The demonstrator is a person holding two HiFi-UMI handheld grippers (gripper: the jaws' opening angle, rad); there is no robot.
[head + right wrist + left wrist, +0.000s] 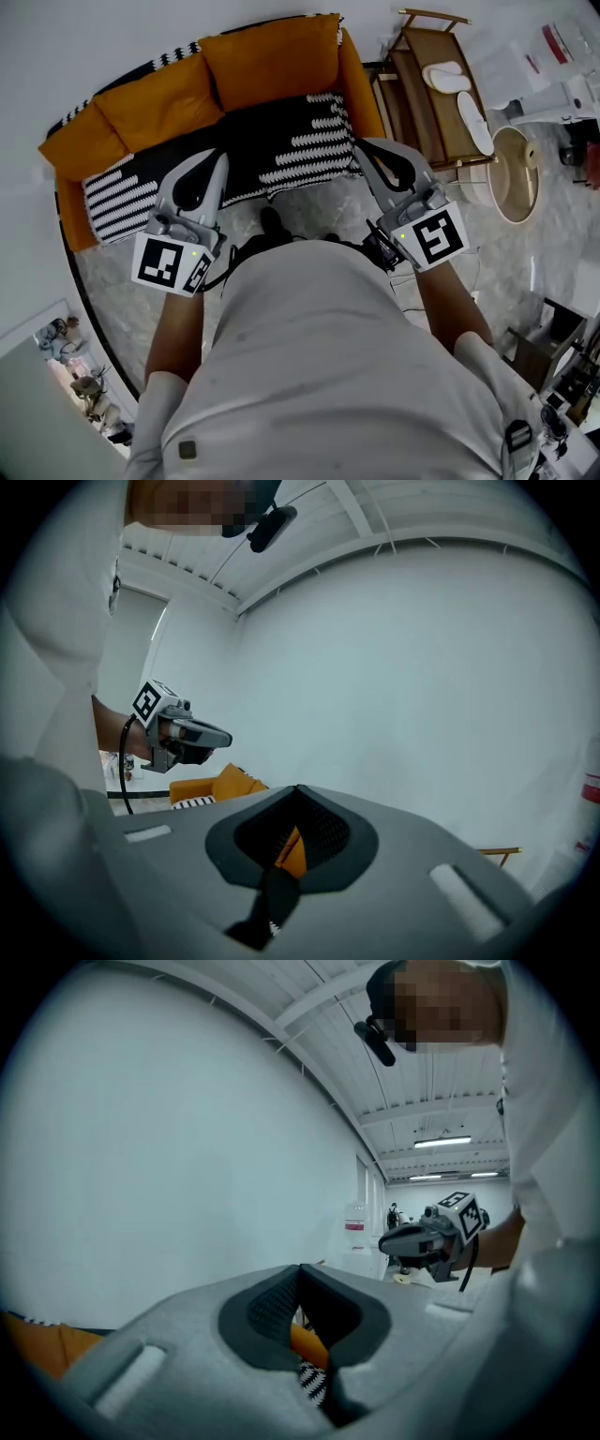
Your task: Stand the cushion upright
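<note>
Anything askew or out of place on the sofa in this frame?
Only slightly: the left orange back cushion seems to sit lower and more slanted than the right orange back cushion on the orange sofa. Nothing looks spilled or damaged.

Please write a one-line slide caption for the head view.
Shut and empty, the left gripper and right gripper face an orange sofa with black-and-white seat.
</note>
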